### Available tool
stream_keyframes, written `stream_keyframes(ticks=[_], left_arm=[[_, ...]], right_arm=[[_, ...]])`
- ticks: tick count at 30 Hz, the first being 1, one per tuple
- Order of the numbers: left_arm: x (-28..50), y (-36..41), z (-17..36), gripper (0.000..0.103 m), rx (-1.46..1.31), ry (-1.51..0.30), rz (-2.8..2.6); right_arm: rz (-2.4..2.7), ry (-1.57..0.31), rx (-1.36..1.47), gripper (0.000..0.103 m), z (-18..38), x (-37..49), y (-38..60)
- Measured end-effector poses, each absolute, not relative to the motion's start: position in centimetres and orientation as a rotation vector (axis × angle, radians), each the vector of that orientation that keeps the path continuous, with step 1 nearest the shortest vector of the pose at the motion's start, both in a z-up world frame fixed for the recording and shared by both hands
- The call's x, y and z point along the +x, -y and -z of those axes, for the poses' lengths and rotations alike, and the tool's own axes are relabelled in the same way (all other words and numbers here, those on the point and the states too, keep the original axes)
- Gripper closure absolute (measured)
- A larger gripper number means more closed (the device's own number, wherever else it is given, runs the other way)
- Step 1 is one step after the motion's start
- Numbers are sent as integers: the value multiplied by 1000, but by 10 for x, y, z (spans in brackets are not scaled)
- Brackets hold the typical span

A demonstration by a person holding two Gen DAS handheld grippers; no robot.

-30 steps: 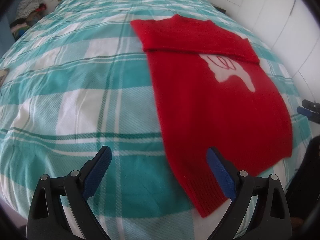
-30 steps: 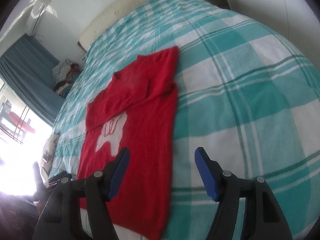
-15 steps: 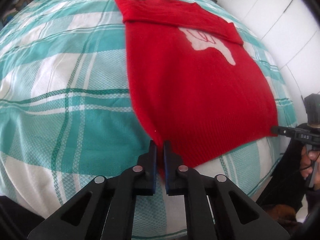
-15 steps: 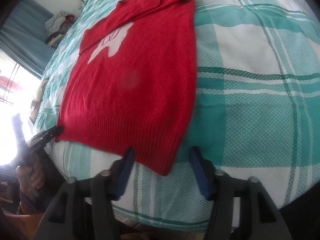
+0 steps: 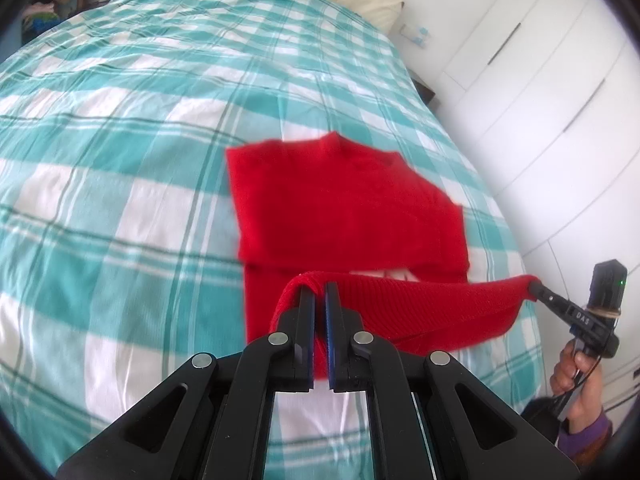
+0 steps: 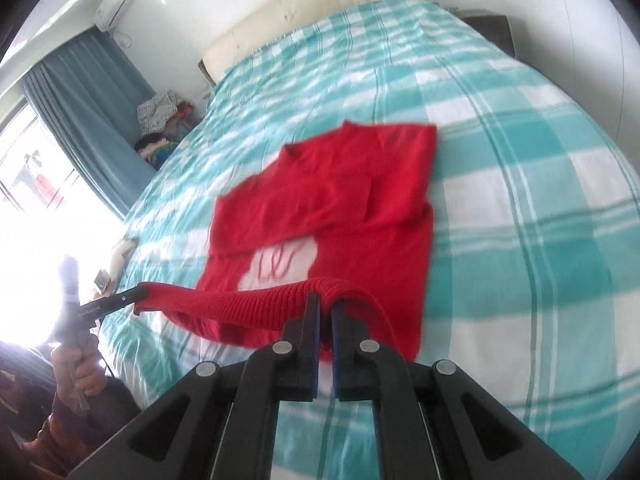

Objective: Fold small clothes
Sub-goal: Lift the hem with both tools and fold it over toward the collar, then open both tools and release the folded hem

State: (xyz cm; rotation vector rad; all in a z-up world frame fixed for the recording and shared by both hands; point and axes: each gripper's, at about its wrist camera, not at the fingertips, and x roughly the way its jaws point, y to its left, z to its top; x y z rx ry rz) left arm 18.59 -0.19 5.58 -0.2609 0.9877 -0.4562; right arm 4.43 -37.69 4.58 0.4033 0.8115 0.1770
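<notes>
A small red sweater (image 5: 344, 208) with a white motif (image 6: 280, 264) lies on the teal checked bed, its sleeves folded across the chest. Its ribbed bottom hem (image 5: 420, 300) is lifted off the bed and stretched between both grippers. My left gripper (image 5: 320, 292) is shut on the hem's left corner. My right gripper (image 6: 325, 300) is shut on the right corner. In the left wrist view the right gripper (image 5: 538, 286) pinches the hem's far end. In the right wrist view the left gripper (image 6: 138, 292) does the same.
The checked bedspread (image 5: 120, 160) stretches far beyond the sweater. A cream headboard (image 6: 304, 12) is at the back, white wardrobe doors (image 5: 540, 80) on one side, a blue curtain (image 6: 80, 112) and a pile of clothes (image 6: 160, 120) on the other. A hand (image 5: 576, 376) holds the right gripper.
Both grippers closed on the sweater's bottom corners and lifted the hem off the bed, carrying it toward the collar. The white motif is now partly covered by the raised hem.
</notes>
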Motion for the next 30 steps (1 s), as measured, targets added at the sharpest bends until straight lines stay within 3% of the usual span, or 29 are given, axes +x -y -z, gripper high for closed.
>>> stream_keyframes(ticks=[6,12,14,15,16,17,18,19,27,30], left_arm=[[301,30,-35,100,-300,-1036,340],[363,50,-3,98,-307,-1091,278],[376,50,3,91,-320,-1098,243],[381,46,2,76,-326,-1081,205],[385,41,1,50,-340,-1058,179],[388,33,-1,38,-359,-1035,152],[389,25,-3,29,-376,-1012,122],[390,18,-6,29,-389,-997,102],[325,-7,-17,25,-239,-978,80],[267,-1,-19,15,-96,-955,113]], right_arm=[[-102,-766,315,99,-37,166,387],[-45,-807,377,99,7,244,408],[-50,-817,424,98,21,259,416],[-71,-815,453,97,25,264,420],[-80,-806,481,93,27,267,423],[-80,-789,507,89,27,269,427],[-73,-769,525,78,25,268,431],[-65,-752,532,74,21,266,434],[-60,-734,360,72,-7,218,416],[-77,-733,285,54,-10,178,403]])
